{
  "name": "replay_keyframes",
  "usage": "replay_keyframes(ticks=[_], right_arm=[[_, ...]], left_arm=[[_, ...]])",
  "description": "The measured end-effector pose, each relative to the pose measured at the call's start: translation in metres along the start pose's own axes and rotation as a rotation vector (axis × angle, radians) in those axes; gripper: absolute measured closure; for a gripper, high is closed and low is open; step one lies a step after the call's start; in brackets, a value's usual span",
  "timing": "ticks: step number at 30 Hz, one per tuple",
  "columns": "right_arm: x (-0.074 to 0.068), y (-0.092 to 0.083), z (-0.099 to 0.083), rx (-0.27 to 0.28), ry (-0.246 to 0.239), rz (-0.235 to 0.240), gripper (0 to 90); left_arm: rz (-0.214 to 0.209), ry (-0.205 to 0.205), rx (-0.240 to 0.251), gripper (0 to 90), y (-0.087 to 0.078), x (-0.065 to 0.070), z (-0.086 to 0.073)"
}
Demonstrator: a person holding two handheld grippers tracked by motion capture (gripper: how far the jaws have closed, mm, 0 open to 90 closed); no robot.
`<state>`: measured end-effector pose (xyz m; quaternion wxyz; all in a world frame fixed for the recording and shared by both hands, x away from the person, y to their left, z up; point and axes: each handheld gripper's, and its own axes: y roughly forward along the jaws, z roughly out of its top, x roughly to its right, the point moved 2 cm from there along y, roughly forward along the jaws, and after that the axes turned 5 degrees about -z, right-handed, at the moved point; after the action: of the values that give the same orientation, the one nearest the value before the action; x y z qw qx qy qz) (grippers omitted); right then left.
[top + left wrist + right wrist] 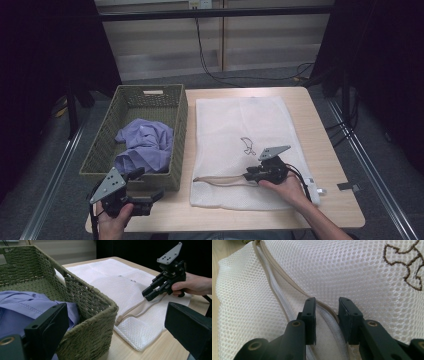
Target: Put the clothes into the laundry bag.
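Straddling the beige zipper edge of the white mesh laundry bag, the right gripper is standing with jaws apart, not yet clamping. Left gripper is hovering open beside the wicker basket, where the purple shirt is waiting; bagging is not yet started.

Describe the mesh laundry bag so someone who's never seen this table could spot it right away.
On the wooden table, right of the woven basket holding purple cloth, lies a flat white mesh bag. Unlike the crumpled cloth, it is spread flat, with a beige-edged zip opening and small brown embroidery.
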<state>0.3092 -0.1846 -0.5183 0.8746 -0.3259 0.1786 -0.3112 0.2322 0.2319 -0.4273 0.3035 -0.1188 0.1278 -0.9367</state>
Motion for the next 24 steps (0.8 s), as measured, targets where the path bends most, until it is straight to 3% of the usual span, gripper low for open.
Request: replay_keyframes(ticks=[1, 2, 3, 6, 11, 18, 24], right_arm=[[-0.0007, -0.0002, -0.0003, -0.001, -0.005, -0.005, 69.4], [-0.0018, -0.0005, -0.0002, -0.006, -0.02, -0.032, 77.6], [-0.0018, -0.0005, -0.0002, -0.006, -0.02, -0.032, 77.6], [0.0002, 0.0009, 0.0003, -0.003, 0.006, -0.048, 85.5], [-0.0004, 0.0034, 0.0026, -0.002, 0.029, -0.057, 87.2], [0.0018, 0.0044, 0.0049, 0.01, 0.07, -0.033, 88.3], [0.003, -0.0021, 0.0078, 0.056, 0.09, -0.002, 88.4]], left_arm=[[0.0, 0.001, -0.001, 5.3, -0.0002, 0.0001, 0.0], [0.001, 0.004, 0.0, 5.3, -0.0004, 0.0001, 0.0], [0.006, 0.006, -0.002, 5.3, -0.0005, 0.0001, 0.0002], [0.014, 0.013, -0.004, 5.3, 0.0003, -0.0012, 0.0016], [-0.002, 0.019, -0.002, 5.3, 0.0022, -0.0019, 0.0019], [0.002, 0.027, -0.001, 5.1, -0.0006, -0.0019, 0.0027], [0.002, 0.01, 0.001, 5.1, -0.0021, -0.0037, 0.0023]])
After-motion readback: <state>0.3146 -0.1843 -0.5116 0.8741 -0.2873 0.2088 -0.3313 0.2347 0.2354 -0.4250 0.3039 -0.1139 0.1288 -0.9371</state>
